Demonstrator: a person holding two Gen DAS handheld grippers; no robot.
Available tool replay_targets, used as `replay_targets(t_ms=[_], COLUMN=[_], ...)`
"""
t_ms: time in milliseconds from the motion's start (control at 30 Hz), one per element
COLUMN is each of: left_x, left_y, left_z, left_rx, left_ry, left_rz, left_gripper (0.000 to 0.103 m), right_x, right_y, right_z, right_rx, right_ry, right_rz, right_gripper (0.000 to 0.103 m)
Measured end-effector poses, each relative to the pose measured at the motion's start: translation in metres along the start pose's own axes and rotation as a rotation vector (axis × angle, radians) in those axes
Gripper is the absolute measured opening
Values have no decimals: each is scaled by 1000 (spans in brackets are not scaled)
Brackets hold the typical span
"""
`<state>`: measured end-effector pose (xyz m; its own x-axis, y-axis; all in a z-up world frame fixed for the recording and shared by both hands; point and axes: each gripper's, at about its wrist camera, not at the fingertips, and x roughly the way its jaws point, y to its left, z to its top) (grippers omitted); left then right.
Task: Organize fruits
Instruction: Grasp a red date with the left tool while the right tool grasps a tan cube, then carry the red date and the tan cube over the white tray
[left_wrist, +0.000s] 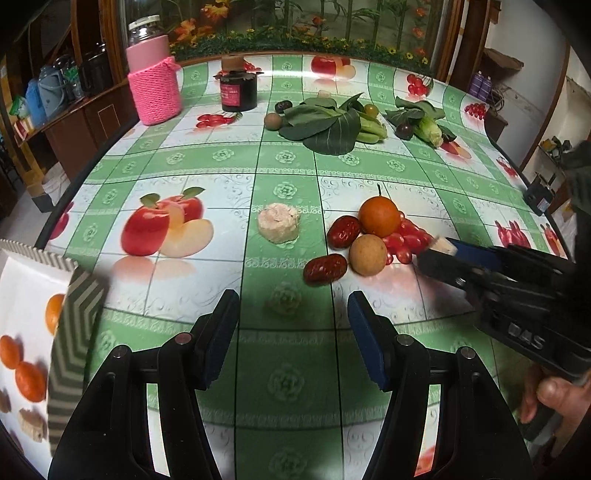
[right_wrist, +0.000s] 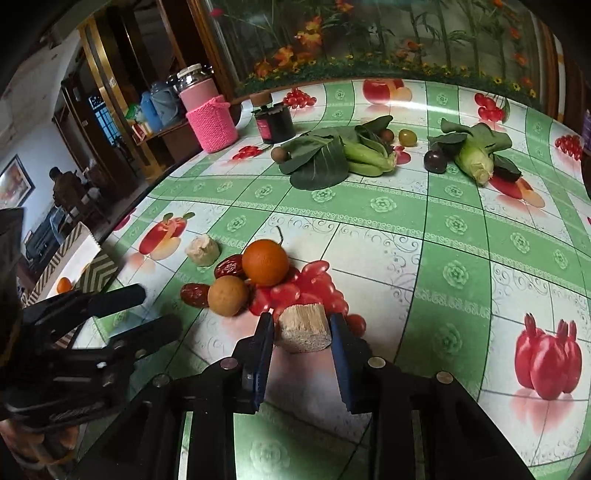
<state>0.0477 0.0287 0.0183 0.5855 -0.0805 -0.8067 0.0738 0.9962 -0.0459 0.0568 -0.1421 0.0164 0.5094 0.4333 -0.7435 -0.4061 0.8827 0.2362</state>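
Orange round fruit (right_wrist: 265, 262) sits on the bench with red dates (right_wrist: 229, 266) touching it, not sorted yet. Right gripper (right_wrist: 302, 328) squeezes a tan crumbly block (right_wrist: 303, 326) near it; left gripper (left_wrist: 293, 317) is open, empty.

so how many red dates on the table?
2. One red date lies left of the orange, touching it. The other date sits nearer the camera, left of the tan round fruit. More could be hidden under the greens.
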Motion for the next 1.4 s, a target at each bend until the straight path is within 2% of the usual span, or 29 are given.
replay_targets(t_ms=[333,367,433,500,533,767,1000,1100,1333,1400], left_x=[20,22,22,22,22,7,-11,-15,-24,-26], left_y=[-9,-10,-13,-13,-13,-8,3,6,6,6], left_z=[13,13,14,15,15,4,-10,-16,-24,-27], left_rx=[49,59,82,87,87,66,44,33,29,29], left_ry=[10,11,-8,-6,-7,-7,-23,-23,-25,-24], left_rz=[-11,-10,-11,-20,-22,-45,-31,-36,-52,-53], left_gripper=[59,55,31,18,16,15,15,15,15,15], right_x=[-7,-8,-10,-10,-10,-7,-15,-17,-10,-9], right_y=[-20,-22,-22,-22,-21,-18,-9,-7,-14,-15], right_z=[0,-1,0,0,0,-2,-8,-16,-13,-13], right_rx=[76,81,80,78,77,63,1,-36,4,20], right_ry=[-9,-12,-15,-18,-17,1,25,24,11,-3], right_rz=[42,43,44,46,49,53,-28,-69,-38,-26], right_gripper=[30,30,30,30,30,29,30,34,36,33])
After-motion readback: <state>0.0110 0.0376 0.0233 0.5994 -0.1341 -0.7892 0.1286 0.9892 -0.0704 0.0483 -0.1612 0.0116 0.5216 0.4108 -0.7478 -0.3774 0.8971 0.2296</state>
